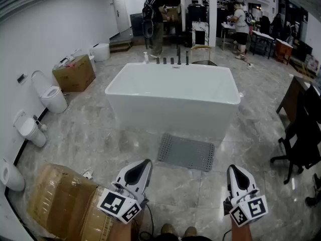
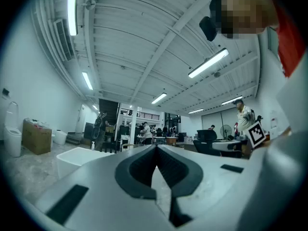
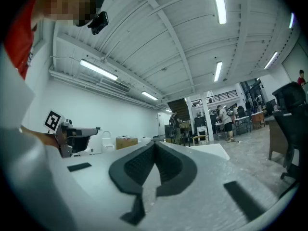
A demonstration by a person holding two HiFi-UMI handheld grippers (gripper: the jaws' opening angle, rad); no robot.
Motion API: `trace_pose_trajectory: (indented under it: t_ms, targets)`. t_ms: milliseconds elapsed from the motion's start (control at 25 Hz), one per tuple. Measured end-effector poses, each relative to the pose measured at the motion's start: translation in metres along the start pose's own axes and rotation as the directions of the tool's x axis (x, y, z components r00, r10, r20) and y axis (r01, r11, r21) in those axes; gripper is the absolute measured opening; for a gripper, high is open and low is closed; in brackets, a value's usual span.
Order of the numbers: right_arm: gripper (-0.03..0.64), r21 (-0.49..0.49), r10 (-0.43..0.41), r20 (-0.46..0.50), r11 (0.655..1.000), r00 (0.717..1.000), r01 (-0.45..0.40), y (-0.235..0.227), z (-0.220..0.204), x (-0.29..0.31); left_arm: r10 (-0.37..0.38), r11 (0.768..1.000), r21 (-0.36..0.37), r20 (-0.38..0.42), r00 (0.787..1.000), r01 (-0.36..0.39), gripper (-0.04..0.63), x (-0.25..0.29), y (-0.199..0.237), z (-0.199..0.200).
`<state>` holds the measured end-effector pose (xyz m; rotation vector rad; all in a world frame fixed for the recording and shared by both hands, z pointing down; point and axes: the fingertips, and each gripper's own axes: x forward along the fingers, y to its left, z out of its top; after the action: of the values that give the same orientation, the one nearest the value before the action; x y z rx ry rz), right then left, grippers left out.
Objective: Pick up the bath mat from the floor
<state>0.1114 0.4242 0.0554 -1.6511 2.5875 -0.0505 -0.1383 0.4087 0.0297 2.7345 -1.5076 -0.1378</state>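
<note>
Marble floor: bath mat ahead, between both shut tongs.

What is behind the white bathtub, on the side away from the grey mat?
A row of dark taps and a small bottle stand at the bathtub's far edge; a person stands farther back. The floor right behind it is covered by the tub.

The mat looks matt grey and dimpled, rubbery. The tub is glossy white, the floor polished marbled stone. The box is plain brown cardboard. A toilet gleams like glazed ceramic.
</note>
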Motion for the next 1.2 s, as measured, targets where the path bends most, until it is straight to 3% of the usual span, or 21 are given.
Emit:
trace_pose_trajectory:
  t_ms: [640,960,1200]
  targets:
    - [0.003,0.032,-0.056,0.004,0.998,0.998,0.056,0.017,-0.014,0.044,-0.012,1.0,-0.019,0.0,1.0,0.012,0.011,0.005,0.077,-0.016]
    - [0.003,0.033,-0.107,-0.007,0.994,0.994,0.107,-0.017,-0.025,0.07,0.008,1.0,-0.009,-0.007,1.0,-0.008,0.011,0.036,0.107,-0.022]
    - [0.003,-0.047,-0.106,0.004,0.993,0.994,0.106,-0.06,-0.036,0.122,0.044,0.998,0.035,-0.003,0.999,-0.044,0.011,0.094,0.134,-0.026]
